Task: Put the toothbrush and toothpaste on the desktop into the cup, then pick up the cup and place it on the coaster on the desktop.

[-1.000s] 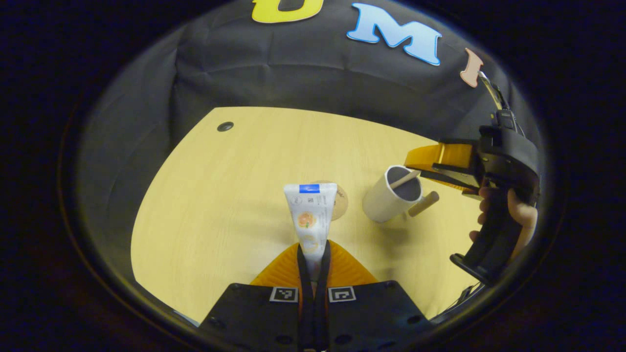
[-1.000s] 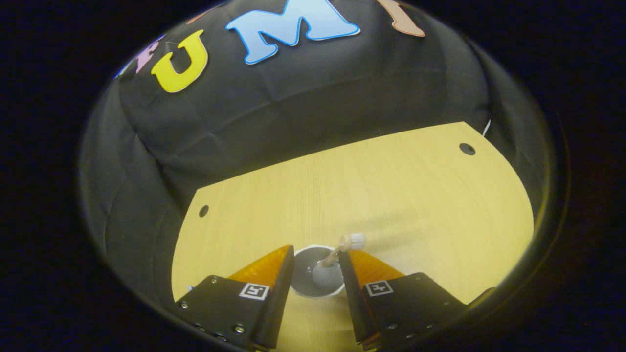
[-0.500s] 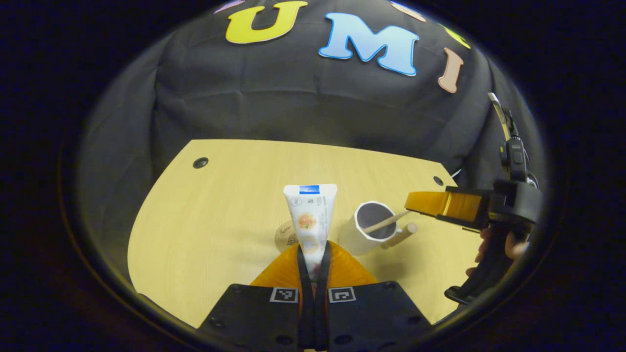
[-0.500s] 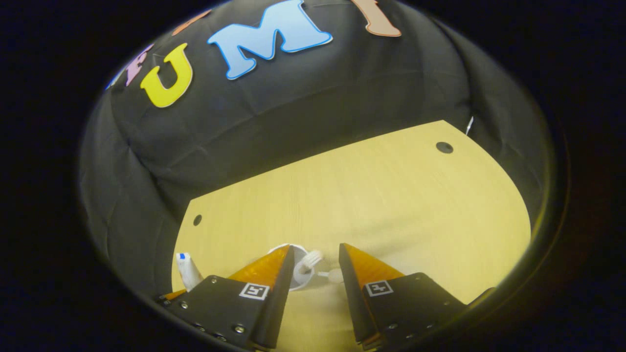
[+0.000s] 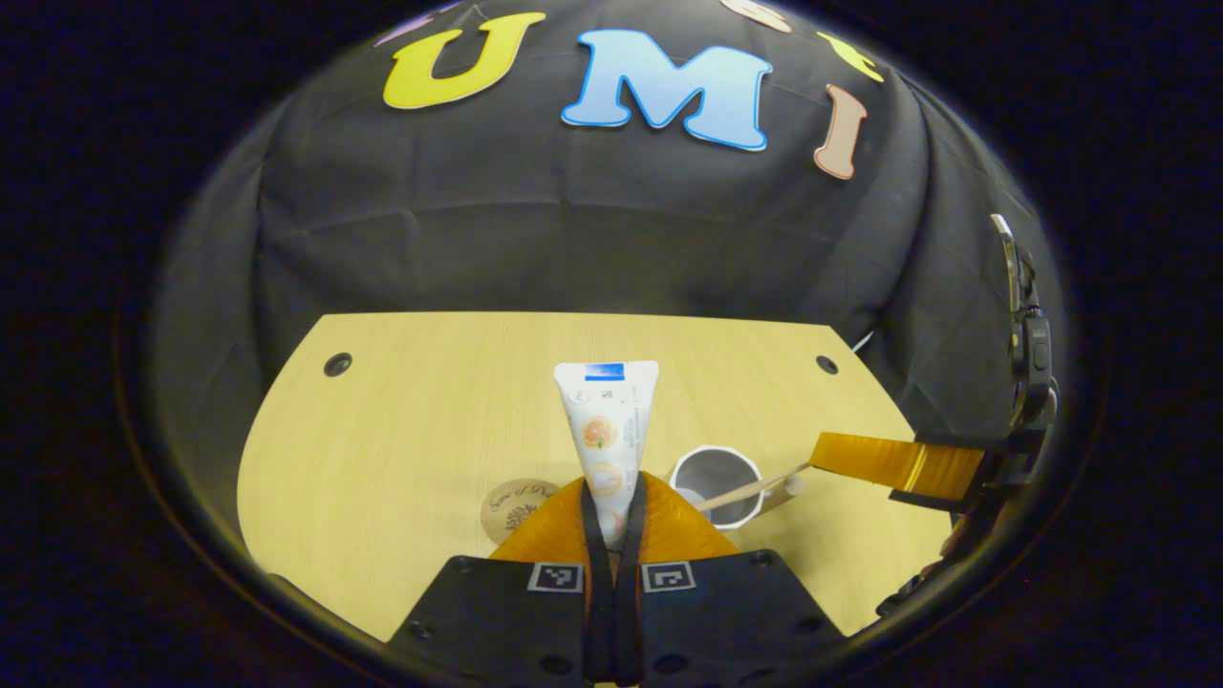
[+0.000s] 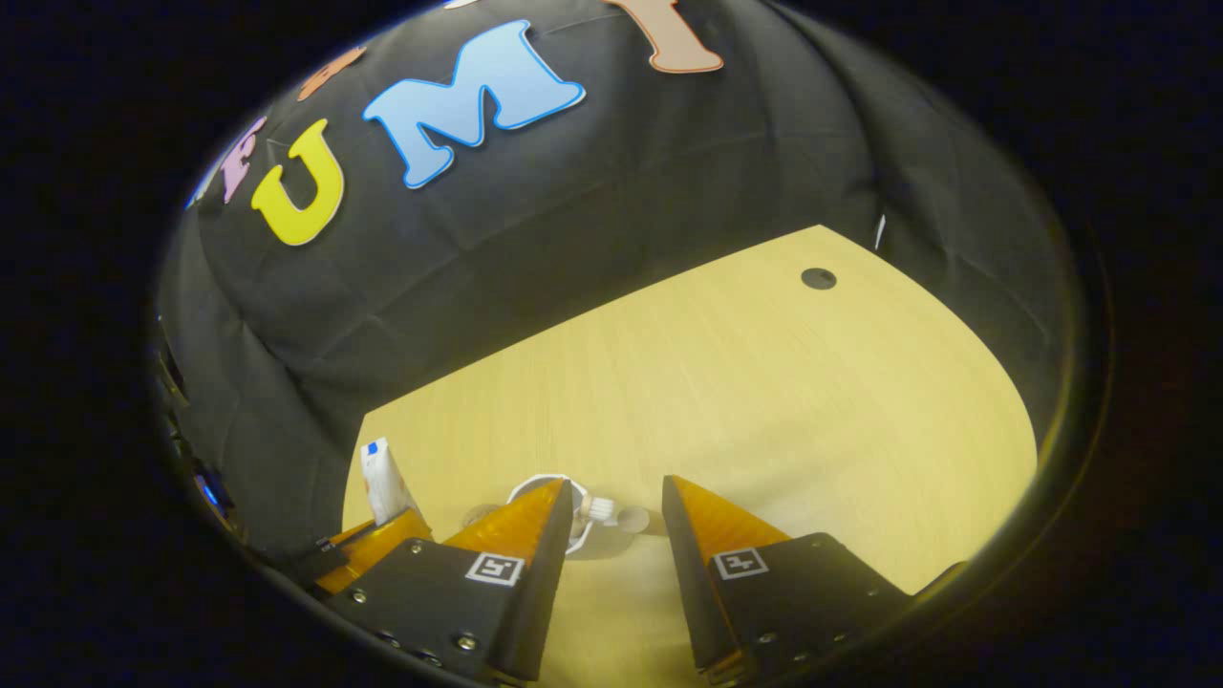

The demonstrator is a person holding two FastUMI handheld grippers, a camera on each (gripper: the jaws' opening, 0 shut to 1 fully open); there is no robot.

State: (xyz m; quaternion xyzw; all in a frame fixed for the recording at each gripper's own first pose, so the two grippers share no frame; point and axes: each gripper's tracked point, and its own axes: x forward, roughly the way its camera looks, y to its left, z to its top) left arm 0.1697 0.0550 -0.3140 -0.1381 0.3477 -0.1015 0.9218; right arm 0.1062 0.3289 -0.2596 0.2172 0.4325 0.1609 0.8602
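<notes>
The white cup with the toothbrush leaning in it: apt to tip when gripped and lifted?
Probably somewhat. The tall, narrow white cup looks light, and the wooden toothbrush leans over its rim to one side, likely pulling weight off-centre. Its smooth wall may slip in the right tool, whose fingers stand open.

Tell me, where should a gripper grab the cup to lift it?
Probably around the cup's round side wall, coming in level from the side away from its handle knob, below the rim. The toothbrush leans across the open top, so a grab from above looks awkward.
</notes>
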